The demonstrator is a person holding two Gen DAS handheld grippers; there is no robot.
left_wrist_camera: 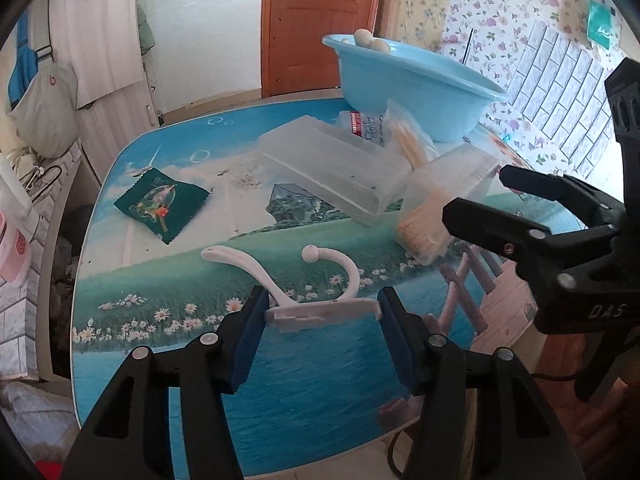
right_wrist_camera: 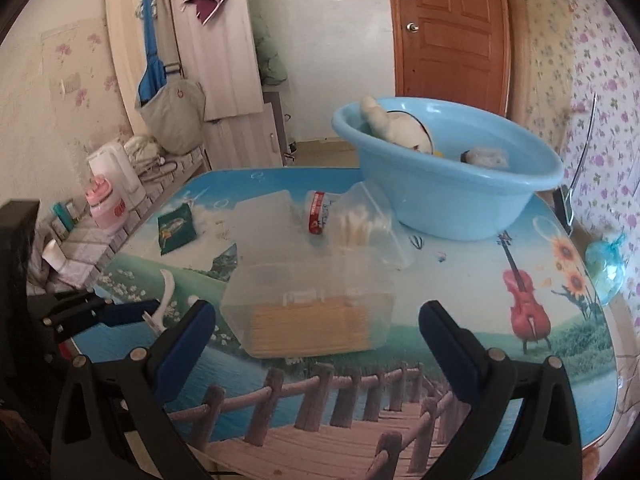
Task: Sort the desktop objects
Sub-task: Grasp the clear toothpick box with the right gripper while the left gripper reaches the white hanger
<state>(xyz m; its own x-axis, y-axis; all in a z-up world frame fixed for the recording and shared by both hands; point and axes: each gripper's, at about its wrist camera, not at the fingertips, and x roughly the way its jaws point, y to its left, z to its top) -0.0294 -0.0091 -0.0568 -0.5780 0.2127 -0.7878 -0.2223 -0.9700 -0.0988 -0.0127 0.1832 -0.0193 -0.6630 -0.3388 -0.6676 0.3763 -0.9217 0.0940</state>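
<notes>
A white plastic hook (left_wrist_camera: 304,304) lies on the picture-printed table (left_wrist_camera: 304,400). My left gripper (left_wrist_camera: 320,316) is open, its blue pads on either side of the hook's flat base, not clamping it. The hook also shows in the right wrist view (right_wrist_camera: 166,292). My right gripper (right_wrist_camera: 316,336) is open, just in front of a clear box of yellow sticks (right_wrist_camera: 312,320), which also shows in the left wrist view (left_wrist_camera: 424,216). The right gripper appears in the left wrist view (left_wrist_camera: 476,196) next to that box.
A blue basin (right_wrist_camera: 448,196) holding soft toys stands at the back. In front of it lie a clear lidded box (left_wrist_camera: 332,168), a bag of cotton swabs (right_wrist_camera: 360,224) and a red-labelled packet (right_wrist_camera: 318,212). A green sachet (left_wrist_camera: 160,202) lies at the left.
</notes>
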